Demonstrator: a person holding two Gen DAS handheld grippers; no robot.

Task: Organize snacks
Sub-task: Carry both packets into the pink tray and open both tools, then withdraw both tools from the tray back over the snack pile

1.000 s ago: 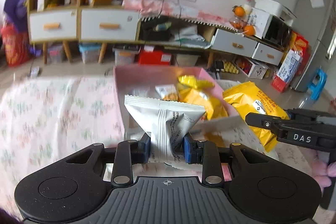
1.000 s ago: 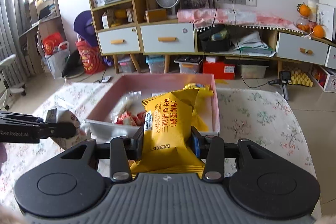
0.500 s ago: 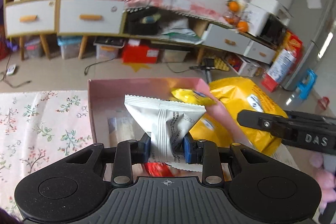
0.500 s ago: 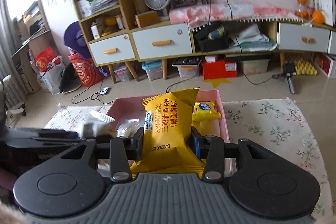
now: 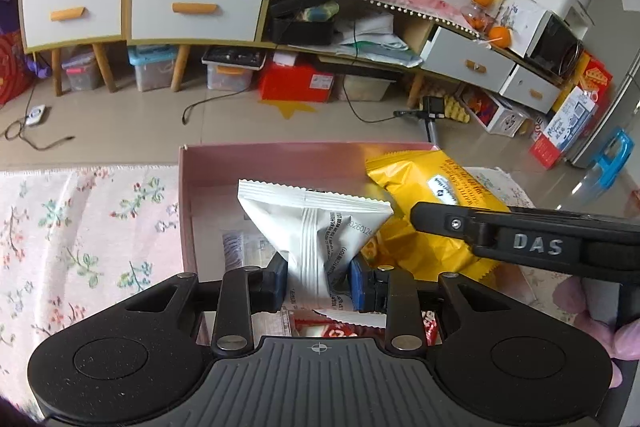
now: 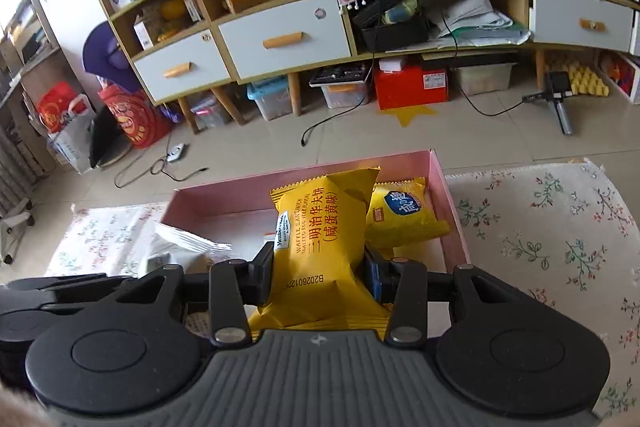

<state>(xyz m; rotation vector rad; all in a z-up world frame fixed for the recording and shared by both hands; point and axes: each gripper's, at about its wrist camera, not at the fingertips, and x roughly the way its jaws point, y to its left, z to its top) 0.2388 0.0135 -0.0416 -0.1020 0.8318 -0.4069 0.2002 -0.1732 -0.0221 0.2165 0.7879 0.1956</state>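
My left gripper point(image 5: 318, 277) is shut on a white snack packet point(image 5: 316, 227) and holds it over the pink box point(image 5: 184, 203). My right gripper point(image 6: 318, 277) is shut on a yellow waffle packet point(image 6: 320, 243) and holds it over the same pink box point(image 6: 452, 211). The yellow packet also shows in the left wrist view point(image 5: 432, 199), to the right of the white one, with the right gripper's finger point(image 5: 520, 239) across it. The white packet shows in the right wrist view point(image 6: 180, 247) at the left. Another yellow packet point(image 6: 404, 215) lies in the box at the far right.
The box sits on a floral cloth point(image 6: 552, 227) that covers the table point(image 5: 80, 235). Clear and red wrapped snacks point(image 5: 360, 329) lie in the box below the left gripper. Beyond the table's far edge are the tiled floor, cabinets and storage bins.
Both grippers have moved forward over the pink box with their packets. The box now lies directly below them and the two packets are closer together.
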